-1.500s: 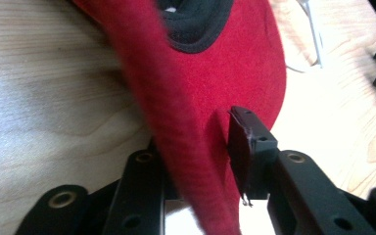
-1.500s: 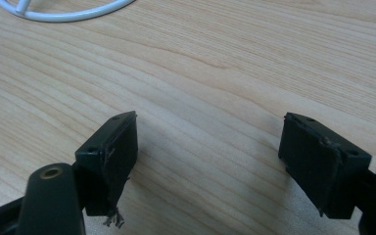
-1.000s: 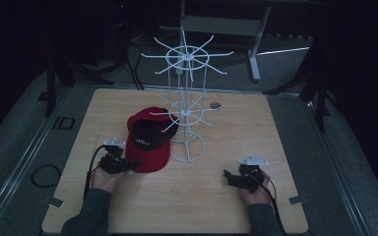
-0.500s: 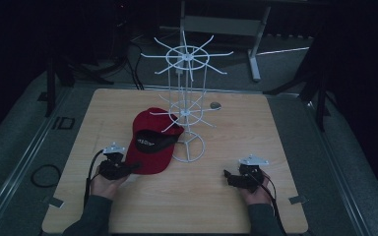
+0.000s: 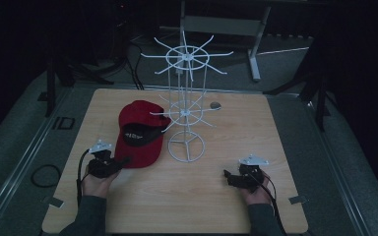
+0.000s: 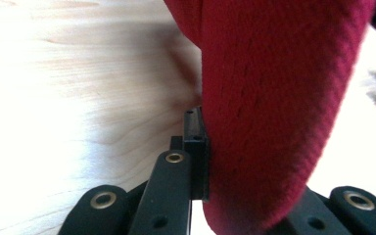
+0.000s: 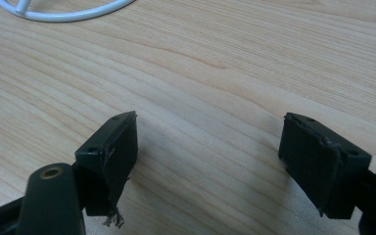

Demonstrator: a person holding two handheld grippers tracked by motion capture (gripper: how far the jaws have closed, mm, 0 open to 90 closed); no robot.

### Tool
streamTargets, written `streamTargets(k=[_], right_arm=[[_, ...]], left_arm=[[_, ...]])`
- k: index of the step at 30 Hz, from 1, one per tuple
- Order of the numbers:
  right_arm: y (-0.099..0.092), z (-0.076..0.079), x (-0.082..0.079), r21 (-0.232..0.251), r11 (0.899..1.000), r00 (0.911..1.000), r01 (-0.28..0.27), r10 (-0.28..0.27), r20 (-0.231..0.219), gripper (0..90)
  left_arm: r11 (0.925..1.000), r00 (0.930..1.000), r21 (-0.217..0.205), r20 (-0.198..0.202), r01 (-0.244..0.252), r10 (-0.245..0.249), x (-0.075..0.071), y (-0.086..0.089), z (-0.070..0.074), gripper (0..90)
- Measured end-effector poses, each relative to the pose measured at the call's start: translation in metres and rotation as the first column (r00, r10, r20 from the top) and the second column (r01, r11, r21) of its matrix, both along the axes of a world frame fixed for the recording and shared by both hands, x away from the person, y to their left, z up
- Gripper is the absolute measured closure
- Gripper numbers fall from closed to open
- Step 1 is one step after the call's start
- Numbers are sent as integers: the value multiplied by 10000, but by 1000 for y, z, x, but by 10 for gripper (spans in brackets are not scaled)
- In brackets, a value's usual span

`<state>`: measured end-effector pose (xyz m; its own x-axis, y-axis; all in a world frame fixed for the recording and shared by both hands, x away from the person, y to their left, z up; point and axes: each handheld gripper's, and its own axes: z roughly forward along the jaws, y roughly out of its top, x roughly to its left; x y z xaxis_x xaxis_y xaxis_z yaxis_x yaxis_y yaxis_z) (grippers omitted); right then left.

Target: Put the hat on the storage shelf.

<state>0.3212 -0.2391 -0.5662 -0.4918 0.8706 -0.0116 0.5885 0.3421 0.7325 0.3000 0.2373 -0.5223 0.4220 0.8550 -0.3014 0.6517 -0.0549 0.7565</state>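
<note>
Gripping: left gripper [image 5: 122,162] clamped on red cap [image 5: 139,133] brim edge
Cap: on worktop [image 5: 187,196], just left of wire rack [image 5: 186,114] base
Right gripper [image 5: 230,178]: jaws wide, empty
Tip: lift slowly, clear rack hooks

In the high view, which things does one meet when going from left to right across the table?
left gripper → red cap → white wire rack → small dark round object → right gripper
</note>
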Motion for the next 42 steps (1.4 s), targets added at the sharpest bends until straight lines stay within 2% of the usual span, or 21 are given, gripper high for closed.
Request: streamTargets(k=[8, 16, 24, 38, 42], right_arm=[[0, 0, 0, 3, 10000, 10000, 4, -4, -3, 223], [0, 0, 0, 2, 10000, 10000, 2, -2, 0, 223], [0, 0, 0, 7, 10000, 10000, 4, -4, 0, 223], [0, 0, 0, 3, 10000, 10000, -4, 4, 7, 223], [0, 0, 0, 0, 10000, 10000, -11, 11, 18, 223]], left_arm=[[9984, 9974, -212, 482, -523, 533, -4, 14, 8, 855], [9955, 9930, -287, 747, -899, 918, -9, 23, 16, 854], [9907, 9855, -384, 1049, -1302, 1336, -11, 31, 26, 854], [9849, 9707, -530, 1680, -1650, 1716, -12, 36, 49, 854], [9830, 9675, -577, 1755, -1742, 1818, -12, 36, 53, 853]])
